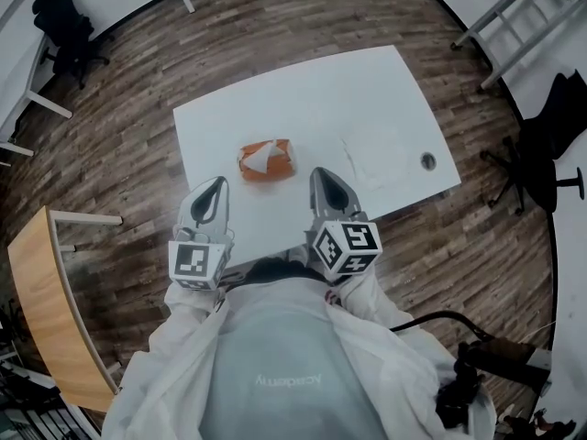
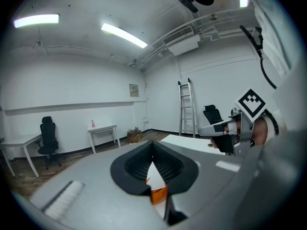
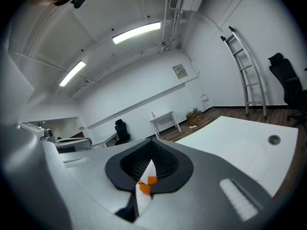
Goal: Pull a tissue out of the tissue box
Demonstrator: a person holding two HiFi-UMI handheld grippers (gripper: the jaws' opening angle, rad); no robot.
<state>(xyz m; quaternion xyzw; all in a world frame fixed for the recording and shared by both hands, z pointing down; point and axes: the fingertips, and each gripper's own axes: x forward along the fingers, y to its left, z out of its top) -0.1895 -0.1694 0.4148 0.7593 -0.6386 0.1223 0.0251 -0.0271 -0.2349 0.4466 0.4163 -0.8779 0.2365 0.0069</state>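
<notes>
An orange tissue box (image 1: pixel 266 159) lies near the middle of the white table (image 1: pixel 303 90), with a white tissue (image 1: pixel 261 158) sticking out of its top. Both grippers hover at the table's near edge, short of the box. My left gripper (image 1: pixel 215 185) is to the box's near left and my right gripper (image 1: pixel 321 174) to its near right. Each is shut with nothing held. In the left gripper view the joined jaws (image 2: pixel 153 143) frame a sliver of the orange box (image 2: pixel 159 193). The right gripper view shows the same past its jaws (image 3: pixel 152 142), with the box (image 3: pixel 146 183) ahead.
A flat loose tissue (image 1: pixel 371 159) lies on the table right of the box, beside a round cable hole (image 1: pixel 428 160). A wooden desk (image 1: pixel 41 310) stands at the left, office chairs (image 1: pixel 64 30) and a ladder (image 1: pixel 514 16) around the room.
</notes>
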